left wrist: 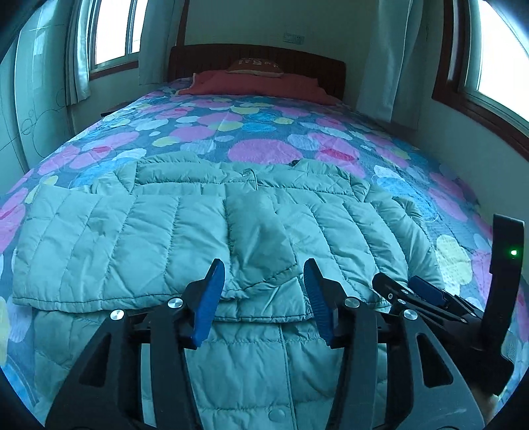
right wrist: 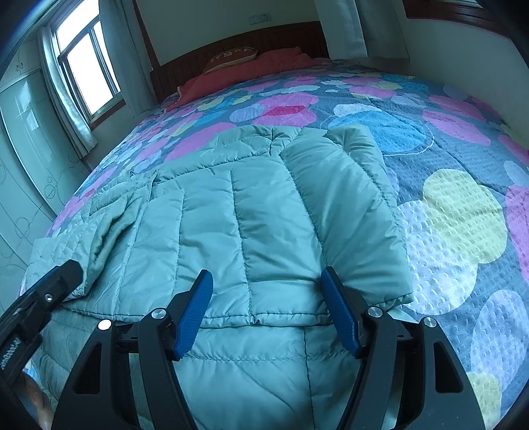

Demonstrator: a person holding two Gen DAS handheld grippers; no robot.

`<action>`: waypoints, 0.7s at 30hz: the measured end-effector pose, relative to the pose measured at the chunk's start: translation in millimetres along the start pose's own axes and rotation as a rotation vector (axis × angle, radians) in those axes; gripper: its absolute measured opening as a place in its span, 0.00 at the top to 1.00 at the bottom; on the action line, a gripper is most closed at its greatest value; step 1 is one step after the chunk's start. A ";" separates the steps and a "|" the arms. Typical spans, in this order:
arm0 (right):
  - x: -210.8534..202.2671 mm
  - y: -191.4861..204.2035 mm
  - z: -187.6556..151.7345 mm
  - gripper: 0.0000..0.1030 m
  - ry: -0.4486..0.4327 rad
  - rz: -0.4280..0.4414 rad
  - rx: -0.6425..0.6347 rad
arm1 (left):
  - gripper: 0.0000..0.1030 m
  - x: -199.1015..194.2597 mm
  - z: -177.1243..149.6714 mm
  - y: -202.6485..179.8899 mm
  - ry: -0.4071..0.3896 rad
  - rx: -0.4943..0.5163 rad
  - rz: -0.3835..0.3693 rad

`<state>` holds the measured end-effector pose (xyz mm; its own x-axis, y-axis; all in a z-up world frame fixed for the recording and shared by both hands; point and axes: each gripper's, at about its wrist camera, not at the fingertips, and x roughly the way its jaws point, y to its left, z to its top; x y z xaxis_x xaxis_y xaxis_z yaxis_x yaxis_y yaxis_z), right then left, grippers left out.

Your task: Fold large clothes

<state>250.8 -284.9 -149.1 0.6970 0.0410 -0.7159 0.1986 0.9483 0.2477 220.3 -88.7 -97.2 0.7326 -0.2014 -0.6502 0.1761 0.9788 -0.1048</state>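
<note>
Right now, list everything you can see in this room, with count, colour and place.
puffer jacket: one, pale green, quilted, spread on the near end of the bed, sleeves folded across its body
bedspread: one, grey-blue with pink, blue and yellow blobs, covering the bed
blanket: one, red-orange, at the head of the bed
pillow: one, reddish, on the blanket
headboard: one, dark wood
windows: two, curtained, either side
left tool: black, blue pads, open above the jacket
right tool: same, open above the jacket
</note>
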 end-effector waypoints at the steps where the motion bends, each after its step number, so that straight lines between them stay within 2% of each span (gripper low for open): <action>1: -1.2 1.3 0.4 0.35 0.000 -0.008 -0.002 | 0.52 -5.5 1.1 4.9 -0.005 -0.007 0.004; 6: -16.4 13.7 4.8 0.35 -0.015 0.007 0.007 | 0.52 -32.3 1.4 44.4 -0.031 -0.047 0.076; 11: -26.8 51.8 13.1 0.35 -0.020 0.067 -0.031 | 0.52 -48.2 -1.7 97.3 -0.041 -0.099 0.187; 15: -20.7 87.9 17.5 0.35 0.002 0.128 -0.056 | 0.52 -54.7 -4.3 141.9 -0.039 -0.164 0.258; 19: -1.3 115.7 17.1 0.36 0.049 0.142 -0.085 | 0.52 -56.4 -7.2 170.9 -0.032 -0.192 0.298; 20: 4.6 119.4 16.3 0.39 0.072 0.147 -0.093 | 0.52 -55.7 -7.6 175.0 -0.028 -0.196 0.303; 21: 10.3 124.1 14.3 0.60 0.096 0.147 -0.105 | 0.52 -54.8 -8.0 178.6 -0.024 -0.200 0.304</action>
<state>292.5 -171.3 -116.4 0.6431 0.2070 -0.7373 0.0225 0.9572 0.2884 206.3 97.5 -86.2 0.7474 0.1017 -0.6566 -0.1828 0.9816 -0.0561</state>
